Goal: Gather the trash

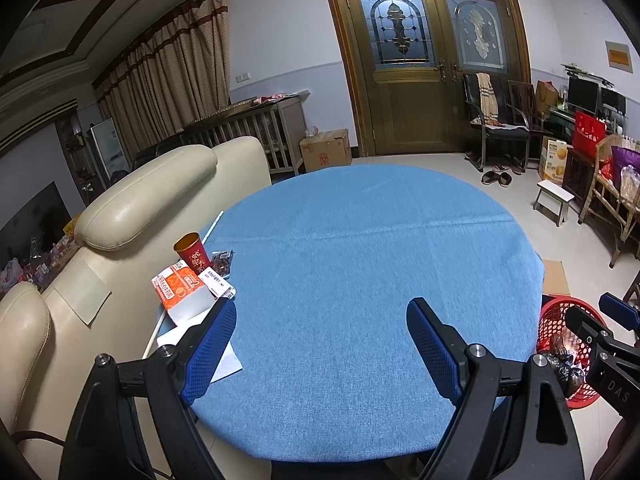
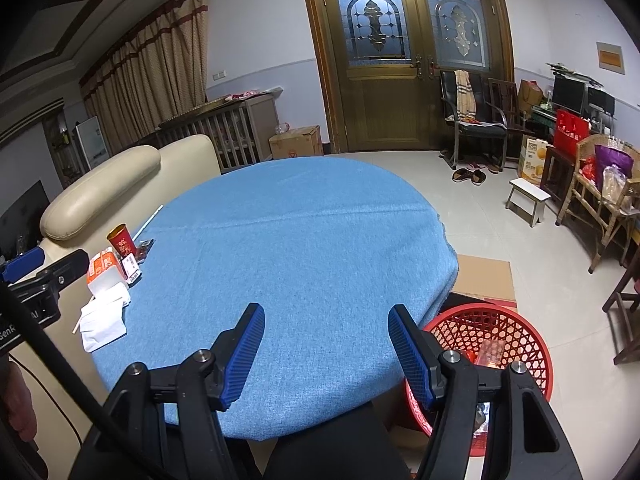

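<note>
Trash sits at the left edge of a round table with a blue cloth [image 1: 360, 264]: a red paper cup [image 1: 192, 250], an orange and white carton [image 1: 182, 290], a dark plastic wrapper [image 1: 222, 262], white paper [image 1: 224, 360] and a thin white stick [image 1: 158, 332]. My left gripper [image 1: 320, 324] is open and empty above the table's near edge, just right of the carton. My right gripper [image 2: 326, 330] is open and empty over the near right edge. A red mesh basket [image 2: 500, 336] holding some trash stands on the floor to the right, also in the left wrist view [image 1: 560, 332].
A cream leather sofa [image 1: 120, 216] stands against the table's left side. Flat cardboard [image 2: 486, 276] lies on the floor behind the basket. A small white stool [image 2: 528, 196], chairs and wicker furniture stand at the right. Wooden double doors [image 2: 400, 60] are at the back.
</note>
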Motion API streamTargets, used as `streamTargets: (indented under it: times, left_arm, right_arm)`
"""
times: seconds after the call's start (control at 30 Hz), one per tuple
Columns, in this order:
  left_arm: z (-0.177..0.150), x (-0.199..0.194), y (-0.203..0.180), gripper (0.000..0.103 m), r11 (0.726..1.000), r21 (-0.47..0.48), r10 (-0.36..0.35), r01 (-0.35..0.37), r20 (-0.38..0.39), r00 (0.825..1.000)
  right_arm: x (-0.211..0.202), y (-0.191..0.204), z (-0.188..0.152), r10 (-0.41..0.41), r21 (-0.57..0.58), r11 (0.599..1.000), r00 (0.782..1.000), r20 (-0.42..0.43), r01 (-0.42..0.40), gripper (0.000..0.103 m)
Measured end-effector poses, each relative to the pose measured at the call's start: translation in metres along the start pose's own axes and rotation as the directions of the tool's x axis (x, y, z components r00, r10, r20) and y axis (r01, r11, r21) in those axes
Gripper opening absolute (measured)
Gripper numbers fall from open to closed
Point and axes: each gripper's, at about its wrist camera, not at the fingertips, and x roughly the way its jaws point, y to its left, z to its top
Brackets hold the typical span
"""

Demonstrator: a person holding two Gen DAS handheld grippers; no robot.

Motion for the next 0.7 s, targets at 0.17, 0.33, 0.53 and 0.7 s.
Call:
streamTargets:
  times: [0.17, 0.33, 0.53, 0.7]
  left_arm:
    - [-0.0002, 0.0004, -0.0013, 0.087, 1.000, 0.004, -0.001, 0.001, -0.005, 1.000]
    - [-0.0002, -0.0002, -0.0024, 0.087, 1.000, 0.006, 0.001, -0.001, -0.006, 1.000]
    - [-0.0002, -0.0002, -0.0033, 0.087, 1.000, 0.008, 0.001, -0.001, -0.008, 1.000]
    - [-0.0007, 0.0005, -0.0031, 0.087, 1.000, 0.010, 0.002, -0.002, -0.009, 1.000]
  right_arm:
    - [0.0001, -0.0001, 0.0002, 0.000, 0.001, 1.000, 1.000, -0.001, 0.000, 0.068]
    - [0.0004, -0.0005, -0.0003, 0.000, 0.003, 1.000, 1.000, -0.003, 0.000, 0.068]
    - [0.0005, -0.0006, -0.0003, 0.000, 0.004, 1.000, 1.000, -0.003, 0.000, 0.068]
    - [0.0005, -0.0007, -0.0003, 0.000, 0.004, 1.000, 1.000, -0.003, 0.000, 0.068]
